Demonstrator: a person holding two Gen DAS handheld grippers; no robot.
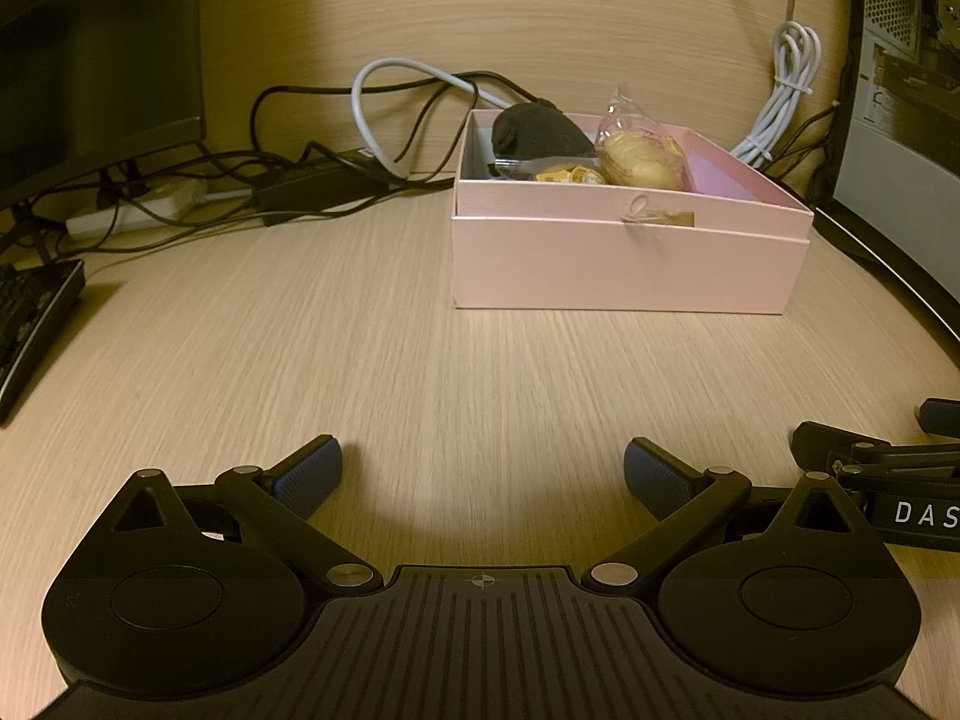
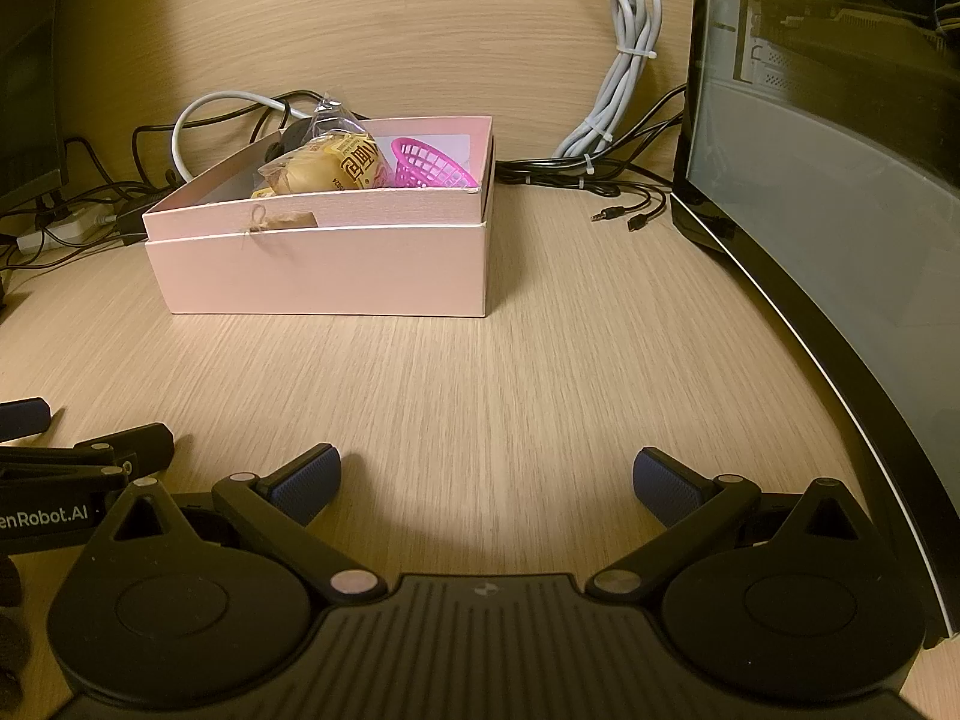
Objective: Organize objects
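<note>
Left wrist view: the left tool [image 1: 483, 471] hovers spread and empty over the desk [image 1: 420, 360], the pink box [image 1: 624, 258] ahead holding a wrapped bun [image 1: 645, 159]. Right wrist view: the right tool [image 2: 486, 477] gapes empty too; the box, with a pink basket [image 2: 429, 165] inside, looks filled, so keep both tools low and clear of its walls.

White letters "DAS" show on the right tongs [image 1: 900, 474] at the left wrist view's edge. "enRobot.AI" reads on the left tongs [image 2: 60, 468] in the right wrist view. The snack packet [image 2: 336, 171] carries brown characters, unreadable here.
</note>
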